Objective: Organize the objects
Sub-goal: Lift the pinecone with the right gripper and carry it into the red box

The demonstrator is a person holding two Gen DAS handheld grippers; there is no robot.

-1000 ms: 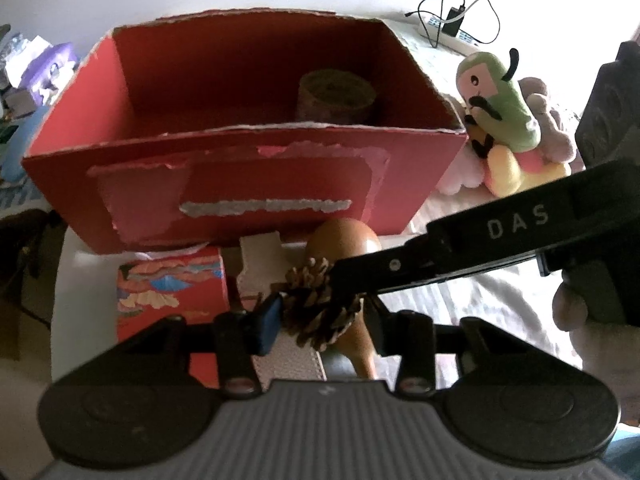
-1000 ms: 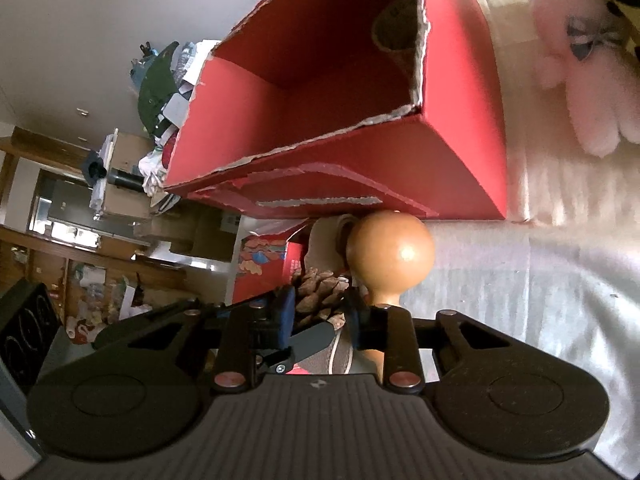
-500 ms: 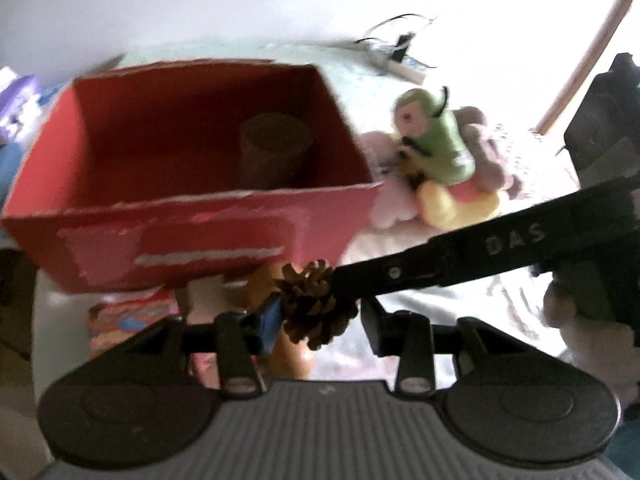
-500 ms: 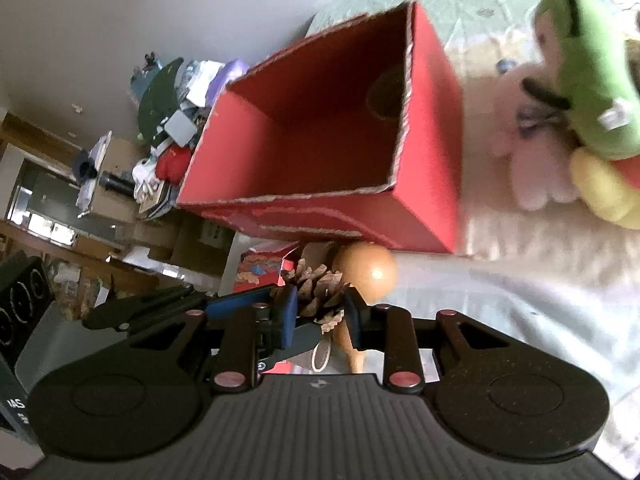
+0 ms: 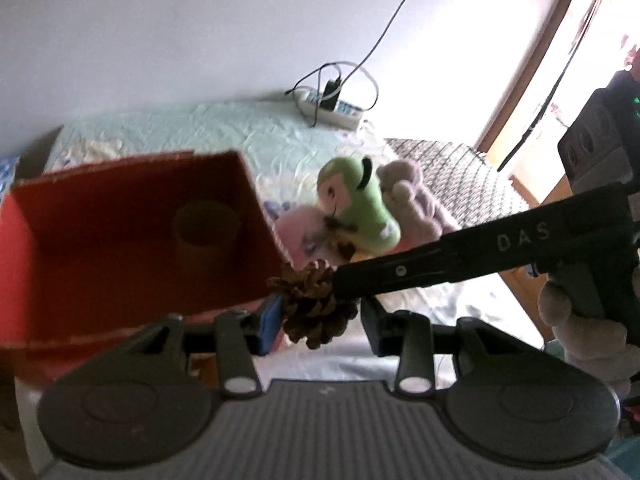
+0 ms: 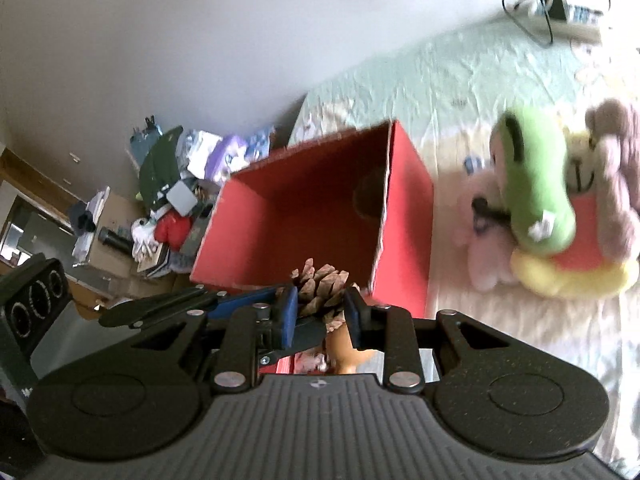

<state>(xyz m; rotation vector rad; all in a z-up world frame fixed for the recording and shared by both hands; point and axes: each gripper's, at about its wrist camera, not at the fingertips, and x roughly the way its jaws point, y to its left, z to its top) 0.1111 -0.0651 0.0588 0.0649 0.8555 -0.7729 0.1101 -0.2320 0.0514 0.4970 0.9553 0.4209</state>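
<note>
Pinecone (image 6: 320, 292), long axis roughly upright with its scales fanning upward, sits pinched between the right claw (image 6: 320, 314) pads, while the left claw (image 5: 318, 320) stands released around it; red box (image 6: 320, 216) lies just beyond.

Rough woody pine cone (image 6: 322, 292), matt cardboard box (image 6: 404, 232), fuzzy plush toys (image 6: 540, 208).

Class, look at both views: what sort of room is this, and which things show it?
Most likely a bedroom: a bed with a pale green sheet, a heap of plush toys on it, and cluttered household belongings piled beside it.
</note>
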